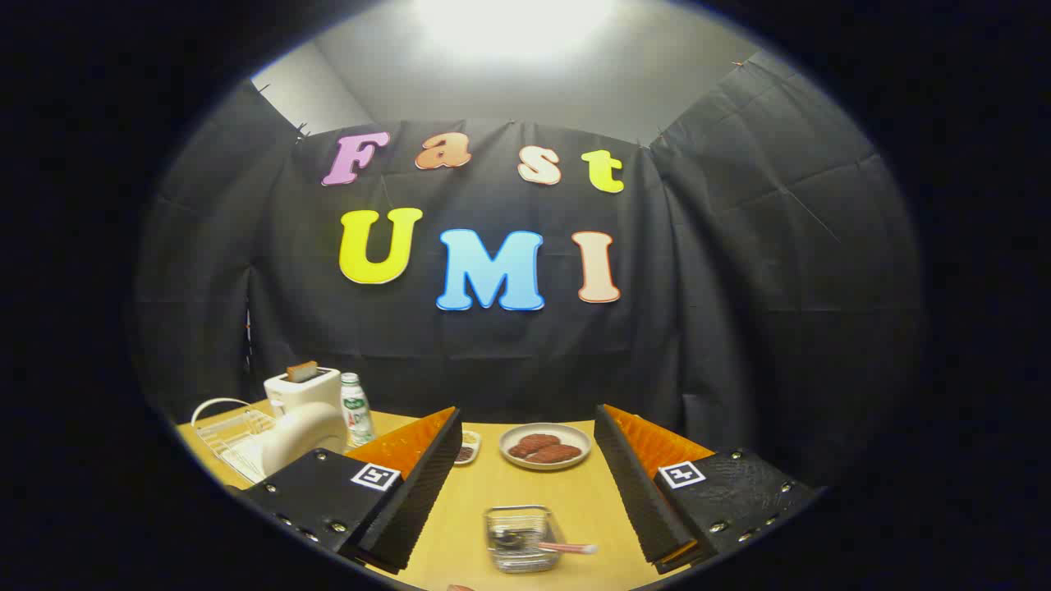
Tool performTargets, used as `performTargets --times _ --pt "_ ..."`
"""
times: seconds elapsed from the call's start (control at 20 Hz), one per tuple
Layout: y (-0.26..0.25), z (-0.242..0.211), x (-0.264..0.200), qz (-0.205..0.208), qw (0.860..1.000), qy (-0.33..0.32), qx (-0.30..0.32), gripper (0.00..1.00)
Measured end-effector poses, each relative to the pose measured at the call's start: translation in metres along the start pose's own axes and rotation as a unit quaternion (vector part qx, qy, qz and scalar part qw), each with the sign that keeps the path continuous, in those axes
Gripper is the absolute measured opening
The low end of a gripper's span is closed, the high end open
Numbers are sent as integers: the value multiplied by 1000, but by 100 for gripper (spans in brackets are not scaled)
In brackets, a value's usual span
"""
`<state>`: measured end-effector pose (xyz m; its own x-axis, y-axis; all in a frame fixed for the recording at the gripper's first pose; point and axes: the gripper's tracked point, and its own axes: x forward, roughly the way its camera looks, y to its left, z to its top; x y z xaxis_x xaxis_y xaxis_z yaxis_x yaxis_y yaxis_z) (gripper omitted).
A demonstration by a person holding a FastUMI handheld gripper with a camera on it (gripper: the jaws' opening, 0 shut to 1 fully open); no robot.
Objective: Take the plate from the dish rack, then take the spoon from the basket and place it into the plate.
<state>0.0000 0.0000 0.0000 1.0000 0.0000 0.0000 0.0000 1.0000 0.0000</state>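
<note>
A wooden bench [575, 501] is seen inside a booth hung with black cloth, under a bright ceiling light. At the bench's far left corner a white wire dish rack [234, 435] is placed, and a pale plate [300, 435] is seen resting in it, tilted on its edge. Just behind the rack a white toaster [300, 387] is set, with a slice of bread [301, 371] standing out of its slot. Beside the toaster, near the back edge, a small bottle [356, 409] with a white cap is stood upright. Farther right, partly hidden behind the left finger, a small dish [468, 449] with something dark in it is seen. Toward the back edge at the middle, a shallow plate of brown food [545, 446] is laid. Nearer the front edge, a small wire basket [520, 538] is placed, and the spoon [542, 543] is lying in it, its handle poking out over the right rim. The tongs [530, 484] are held spread wide above the bench, nothing pinched between them, with the basket lying between the fingers.
</note>
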Motion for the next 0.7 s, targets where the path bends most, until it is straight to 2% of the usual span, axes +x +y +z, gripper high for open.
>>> performTargets --times 0.25,0.4,0.55,0.7 --pt "126 -7 13 20 999 35 20 99" --pt "189 -20 24 33 997 65 12 99" --pt "226 -43 37 30 994 103 7 99" --pt "231 -73 50 -9 988 156 -7 98"
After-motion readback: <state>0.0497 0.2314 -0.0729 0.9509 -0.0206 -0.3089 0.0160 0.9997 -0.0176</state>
